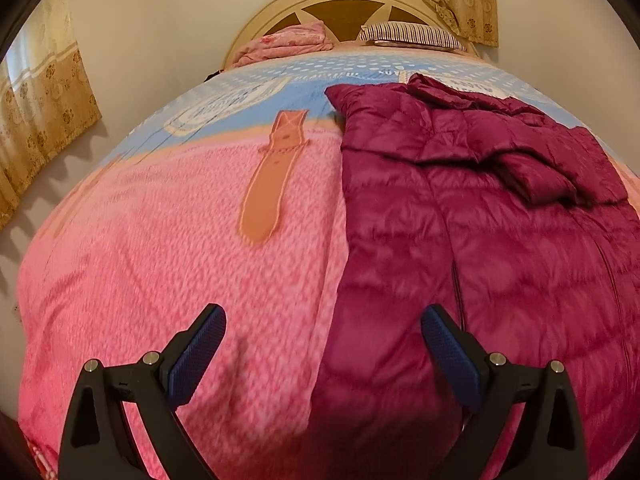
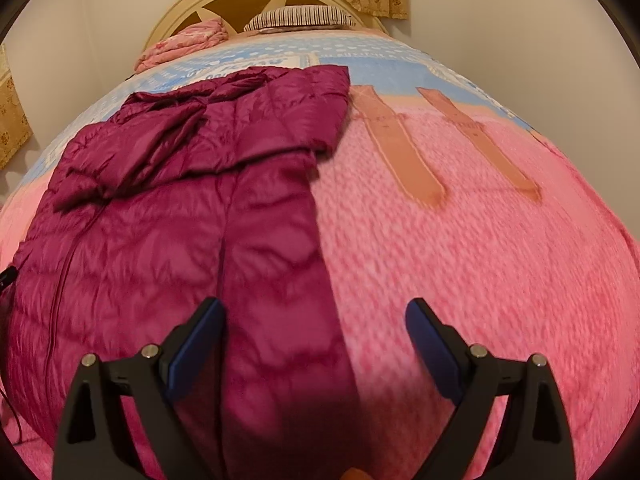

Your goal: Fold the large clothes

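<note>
Left wrist view: your left tool (image 1: 323,322) hangs low over the bed (image 1: 140,240), fingers spread wide apart and gripping nothing, with the near left edge of the magenta puffer jacket (image 1: 460,208) lying between and just beyond them. The jacket lies lengthwise on the pink-and-blue bedspread, collar end toward the headboard (image 1: 340,4). One sleeve (image 1: 552,176) looks folded in across the chest, and the long side panels seem turned inward, so the garment reads as a narrow strip.

Over on the right wrist view, your right tool (image 2: 316,316) is likewise wide apart and empty, straddling the jacket's right edge (image 2: 320,240) near the hem. So I'd judge the side folds done and the lengthwise fold, hem up toward the collar, yet to come; both tools look placed for pinching the bottom corners.

There's printed lettering on the blue band of the bedspread (image 2: 240,68), but it's too warped and small to read. No brand tag shows on the jacket. A striped pillow (image 2: 300,18) and a folded pink quilt (image 2: 188,38) sit by the headboard.
</note>
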`<state>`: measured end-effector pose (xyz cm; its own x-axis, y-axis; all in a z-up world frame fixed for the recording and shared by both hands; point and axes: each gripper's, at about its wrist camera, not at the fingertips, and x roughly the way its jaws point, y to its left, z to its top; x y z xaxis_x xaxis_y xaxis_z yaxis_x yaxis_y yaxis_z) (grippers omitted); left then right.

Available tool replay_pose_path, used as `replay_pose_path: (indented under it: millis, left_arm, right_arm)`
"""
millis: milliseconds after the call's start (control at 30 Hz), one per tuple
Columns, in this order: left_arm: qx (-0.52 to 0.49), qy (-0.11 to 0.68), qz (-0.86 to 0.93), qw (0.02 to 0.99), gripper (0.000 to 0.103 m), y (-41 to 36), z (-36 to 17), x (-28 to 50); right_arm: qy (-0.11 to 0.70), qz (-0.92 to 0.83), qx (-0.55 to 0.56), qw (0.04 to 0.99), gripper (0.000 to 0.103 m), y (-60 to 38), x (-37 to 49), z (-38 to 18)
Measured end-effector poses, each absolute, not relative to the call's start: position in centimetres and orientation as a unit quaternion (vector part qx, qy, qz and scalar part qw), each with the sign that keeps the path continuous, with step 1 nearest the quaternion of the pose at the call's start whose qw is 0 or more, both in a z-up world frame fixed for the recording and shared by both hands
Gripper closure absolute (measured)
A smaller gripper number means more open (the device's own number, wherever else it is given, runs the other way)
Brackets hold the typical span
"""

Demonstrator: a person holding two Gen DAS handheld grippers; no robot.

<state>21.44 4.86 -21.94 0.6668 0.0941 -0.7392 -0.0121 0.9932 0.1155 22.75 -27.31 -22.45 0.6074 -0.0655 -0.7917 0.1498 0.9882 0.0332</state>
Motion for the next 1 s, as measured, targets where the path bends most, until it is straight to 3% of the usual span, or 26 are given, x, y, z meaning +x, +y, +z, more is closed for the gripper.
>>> replay_pose_path:
  millis: [533, 833, 900, 933, 1000]
  left_arm:
    - [0.049, 0.42, -0.009, 0.906, 0.004, 5.4, -23.1, 13.8]
    - [0.042, 0.434, -0.058, 0.898, 0.005, 5.1, -23.7, 11.6]
    - [0.03, 0.439, -0.073, 0.895, 0.013, 5.4, -23.7, 11.4]
    - [0.025, 0.445, -0.079, 0.892, 0.027, 5.5, -23.8, 11.4]
    - [0.013, 0.451, -0.092, 0.888, 0.047, 5.7, -24.0, 11.2]
  right_arm:
    - [0.44, -0.056, 0.059, 0.894, 0.011, -26.3, 14.5, -23.2]
    - [0.452, -0.038, 0.048, 0.89, 0.028, -25.4, 11.1, -23.9]
    - [0.459, -0.028, 0.059, 0.886, 0.034, -25.6, 10.6, -24.4]
    - [0.462, -0.024, 0.062, 0.884, 0.037, -25.7, 10.5, -24.6]
    - [0.466, -0.008, 0.07, 0.882, 0.057, -25.6, 10.5, -25.0]
